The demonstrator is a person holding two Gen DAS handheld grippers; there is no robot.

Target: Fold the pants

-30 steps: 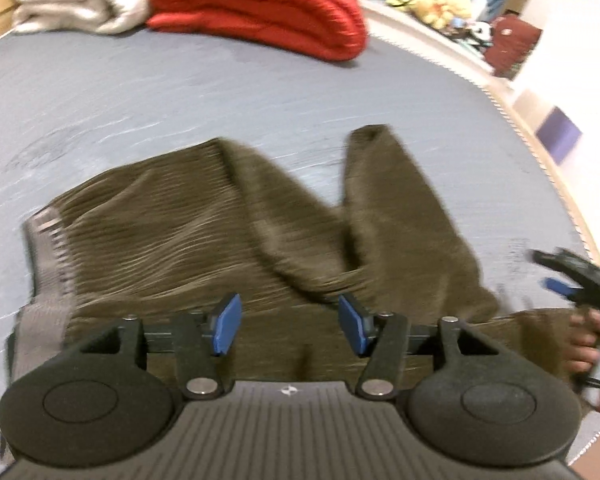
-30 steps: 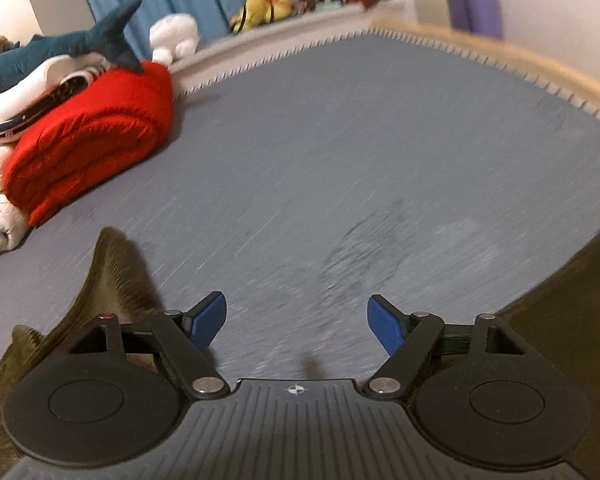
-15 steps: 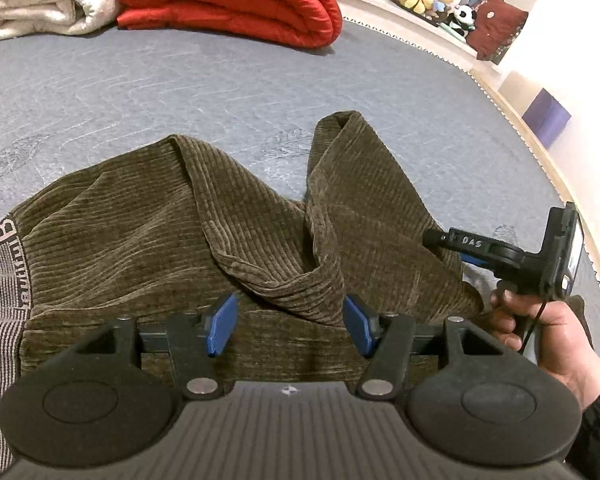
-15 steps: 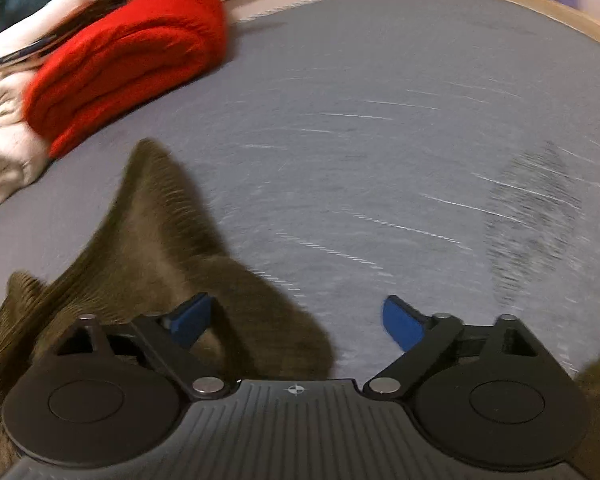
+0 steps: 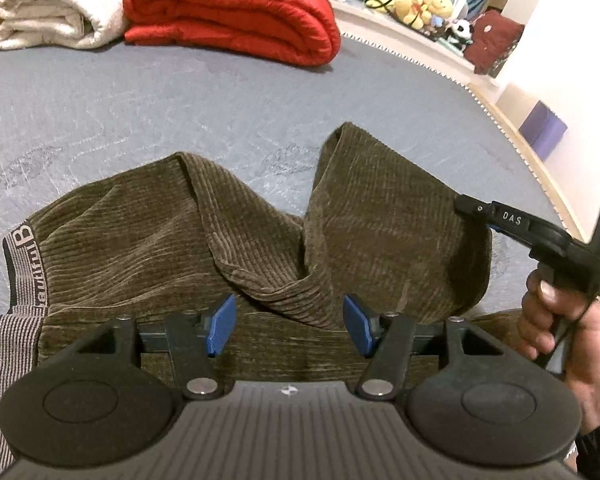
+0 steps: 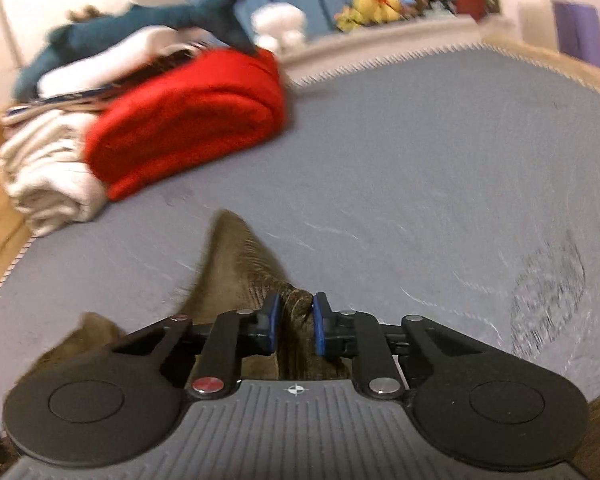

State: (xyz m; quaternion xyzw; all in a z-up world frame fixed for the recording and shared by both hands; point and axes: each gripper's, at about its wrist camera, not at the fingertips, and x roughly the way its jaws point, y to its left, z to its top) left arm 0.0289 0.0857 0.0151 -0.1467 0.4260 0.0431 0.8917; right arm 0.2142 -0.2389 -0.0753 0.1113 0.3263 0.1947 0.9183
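Two grippers work the brown corduroy pants [image 5: 148, 240] rumpled on the grey mattress [image 5: 140, 100]. Right gripper [image 6: 294, 322] pinches a bunched leg edge at 3 o'clock; left gripper [image 5: 286, 324] hovers spread over the middle, waistband [image 5: 22, 264] at 9 o'clock, long axis running left-right.

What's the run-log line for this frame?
task: fold pants | right claw: shut on pants leg | left claw: open, above pants | surface: grey bed

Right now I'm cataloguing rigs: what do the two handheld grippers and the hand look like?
Both the left gripper and right gripper are black with ribbed grey bodies, round black discs, silver pivot screws and blue-padded jaws. The right one reads "DAS". The bare right hand has a dark cuff.
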